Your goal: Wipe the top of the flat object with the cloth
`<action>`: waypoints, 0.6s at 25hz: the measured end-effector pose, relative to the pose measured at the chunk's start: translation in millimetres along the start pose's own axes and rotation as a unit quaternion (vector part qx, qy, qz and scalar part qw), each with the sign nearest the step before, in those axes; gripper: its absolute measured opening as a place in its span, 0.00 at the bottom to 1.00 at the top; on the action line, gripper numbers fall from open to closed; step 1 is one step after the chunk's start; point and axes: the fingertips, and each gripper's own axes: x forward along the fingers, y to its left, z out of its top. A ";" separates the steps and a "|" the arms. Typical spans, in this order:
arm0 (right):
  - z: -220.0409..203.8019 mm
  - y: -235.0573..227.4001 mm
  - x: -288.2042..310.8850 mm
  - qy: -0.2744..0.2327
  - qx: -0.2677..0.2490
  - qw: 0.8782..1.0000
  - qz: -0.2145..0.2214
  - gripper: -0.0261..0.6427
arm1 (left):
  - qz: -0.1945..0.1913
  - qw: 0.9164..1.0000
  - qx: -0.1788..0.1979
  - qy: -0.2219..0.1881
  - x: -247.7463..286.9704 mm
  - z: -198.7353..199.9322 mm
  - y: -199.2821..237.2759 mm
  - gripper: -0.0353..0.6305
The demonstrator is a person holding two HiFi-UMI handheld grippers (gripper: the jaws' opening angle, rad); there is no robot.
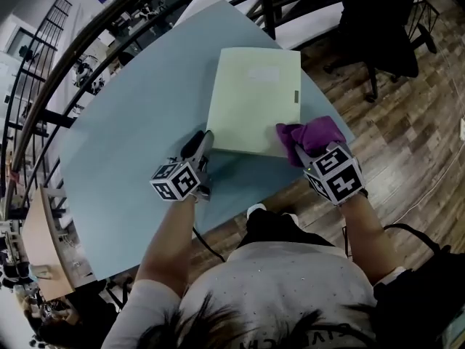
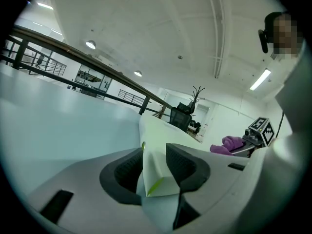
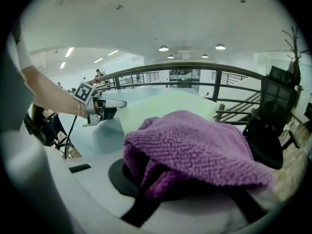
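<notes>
A pale green flat folder [image 1: 254, 100] lies on the light blue table [image 1: 131, 137]. My left gripper [image 1: 202, 145] is shut on the folder's near left corner [image 2: 155, 177], with both dark pads against it. A purple cloth [image 1: 314, 138] is bunched in my right gripper [image 1: 304, 153], which is shut on it at the folder's near right corner. In the right gripper view the cloth [image 3: 195, 147] drapes over the jaws and hides them, and the left gripper [image 3: 100, 108] shows to the left. The left gripper view shows the cloth [image 2: 229, 144] far to the right.
The table's front edge runs just under both grippers, with wooden floor [image 1: 407, 151] beyond it. A black office chair [image 1: 381, 24] stands at the far right. A dark railing [image 1: 43, 93] curves round the table's left and far sides. A cable [image 1: 207, 246] hangs below the left gripper.
</notes>
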 end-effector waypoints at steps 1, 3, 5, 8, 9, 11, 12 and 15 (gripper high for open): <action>-6.0 -5.1 -0.8 0.012 0.008 1.000 -0.010 0.08 | 0.000 1.000 -0.002 -0.001 0.4 -0.5 0.9 0.28; -21.8 -19.1 -5.8 0.053 0.017 0.997 -0.046 0.08 | 0.004 1.000 -0.003 -0.005 -1.3 -1.5 3.4 0.28; -26.9 -28.8 -16.1 0.066 0.033 0.994 -0.075 0.08 | 0.009 1.000 0.001 -0.010 -4.6 -1.7 4.9 0.28; 8.7 -13.2 -28.7 0.000 0.076 0.996 -0.047 0.08 | 0.004 1.000 0.000 -0.010 -4.5 -0.8 2.2 0.28; 28.1 -1.3 -29.7 -0.030 0.083 0.996 -0.031 0.08 | -0.003 1.000 -0.006 -0.007 -3.8 -1.3 1.1 0.28; 70.4 31.0 -25.6 -0.091 0.083 0.992 0.004 0.09 | -0.019 1.000 -0.021 0.004 -2.8 -2.9 0.3 0.27; 91.5 49.6 -20.3 -0.121 0.083 0.989 0.024 0.08 | -0.028 0.999 -0.027 0.010 -1.8 -3.0 0.1 0.27; 141.7 102.2 4.4 -0.186 0.099 0.973 0.095 0.09 | -0.055 0.998 -0.038 0.020 0.4 -1.5 -1.9 0.24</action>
